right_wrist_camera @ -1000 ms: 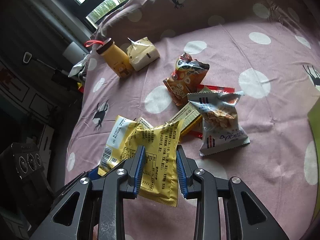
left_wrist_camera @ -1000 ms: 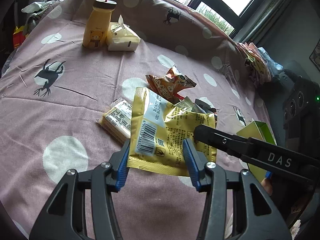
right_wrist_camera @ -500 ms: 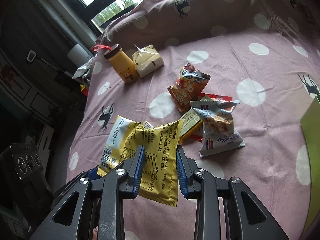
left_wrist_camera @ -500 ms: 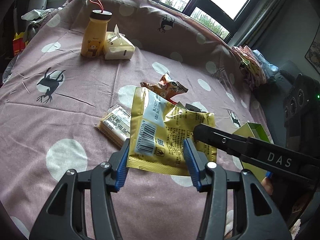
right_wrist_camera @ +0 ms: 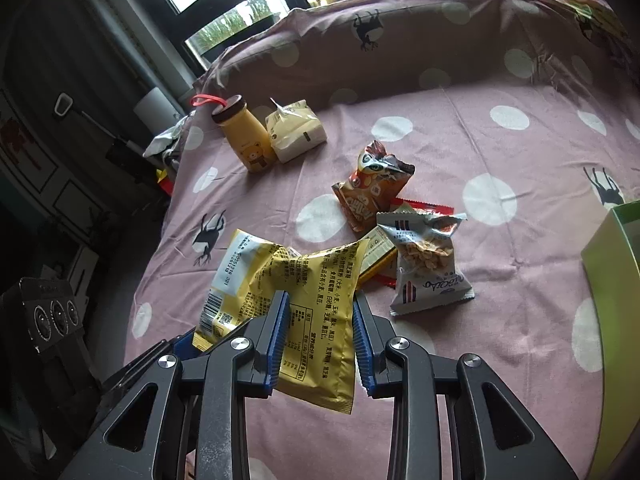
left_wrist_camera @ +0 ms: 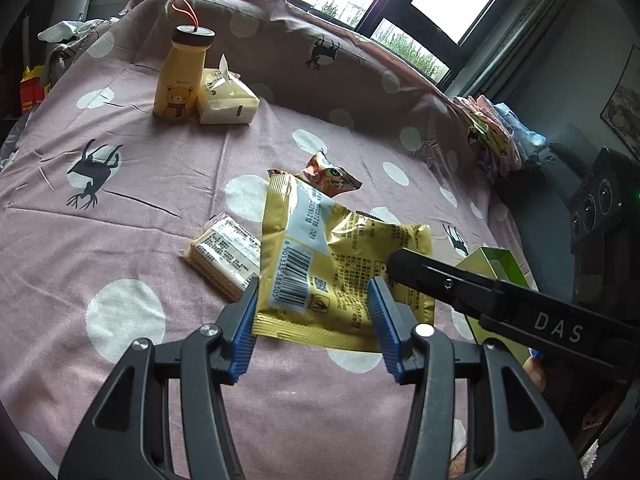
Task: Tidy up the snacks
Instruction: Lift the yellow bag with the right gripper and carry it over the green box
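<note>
Left gripper (left_wrist_camera: pixel 314 320) and right gripper (right_wrist_camera: pixel 318 336) both flank one yellow snack bag (left_wrist_camera: pixel 340 264), which hangs clear above the pink dotted cloth (left_wrist_camera: pixel 132 208) covering the table. In the left wrist view the blue pads (left_wrist_camera: pixel 244 334) stand at the bag's two lower side edges, jaws spread wide; whether they press the foil cannot be told. In the right wrist view the jaws are clenched on the bag's lower right portion, the foil creased between the pads and its bottom seam hanging below them. The right gripper's black finger crosses the bag's right edge in the left view.

Beneath and beside the bag: a clear-wrapped cracker pack (left_wrist_camera: pixel 226 254) to the left, just beside the left pad; an orange snack pouch (right_wrist_camera: pixel 374 186) beyond the bag's top edge; a silver-white snack bag (right_wrist_camera: pixel 426 264) lying over a red wrapper (right_wrist_camera: pixel 426 206), near the yellow bag but apart from it. A green box (right_wrist_camera: pixel 612 292) sits at the right margin, its open rim facing up.

At the far edge stand a yellow bear bottle (left_wrist_camera: pixel 180 76) and a cream packet (left_wrist_camera: pixel 226 98), touching. Bare cloth lies to the left of the cracker pack and between the cluster and the bottle.
</note>
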`<state>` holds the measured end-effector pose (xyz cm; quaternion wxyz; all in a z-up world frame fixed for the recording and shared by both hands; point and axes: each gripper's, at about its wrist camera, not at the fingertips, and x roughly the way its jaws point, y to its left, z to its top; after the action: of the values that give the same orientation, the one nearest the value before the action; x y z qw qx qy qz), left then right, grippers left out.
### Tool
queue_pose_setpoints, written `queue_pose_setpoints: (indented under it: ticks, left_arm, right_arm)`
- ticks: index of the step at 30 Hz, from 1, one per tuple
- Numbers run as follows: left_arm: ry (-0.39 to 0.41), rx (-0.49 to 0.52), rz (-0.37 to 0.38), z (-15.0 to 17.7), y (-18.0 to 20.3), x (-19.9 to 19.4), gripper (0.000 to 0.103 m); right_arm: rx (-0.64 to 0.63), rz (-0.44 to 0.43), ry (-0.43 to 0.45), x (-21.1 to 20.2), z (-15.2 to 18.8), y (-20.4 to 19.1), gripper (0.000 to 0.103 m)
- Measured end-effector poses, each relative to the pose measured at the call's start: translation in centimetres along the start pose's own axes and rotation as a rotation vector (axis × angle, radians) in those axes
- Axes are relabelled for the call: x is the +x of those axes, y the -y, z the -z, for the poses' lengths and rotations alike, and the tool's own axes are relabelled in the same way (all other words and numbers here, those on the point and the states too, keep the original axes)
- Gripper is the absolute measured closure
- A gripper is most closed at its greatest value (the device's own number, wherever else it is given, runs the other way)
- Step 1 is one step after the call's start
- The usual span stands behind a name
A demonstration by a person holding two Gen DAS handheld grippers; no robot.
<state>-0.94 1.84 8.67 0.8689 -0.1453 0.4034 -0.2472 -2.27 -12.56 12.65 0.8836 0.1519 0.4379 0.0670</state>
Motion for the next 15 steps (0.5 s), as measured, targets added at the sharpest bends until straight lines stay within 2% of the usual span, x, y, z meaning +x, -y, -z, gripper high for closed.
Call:
queue_pose_setpoints:
  ticks: [15]
  left_arm:
    - [0.033,0.019,0.029,-0.3,1.7,-1.1,0.052]
  right_arm:
    - [-0.042,0.042,0.059,-2.3,0.0,-0.5,0.07]
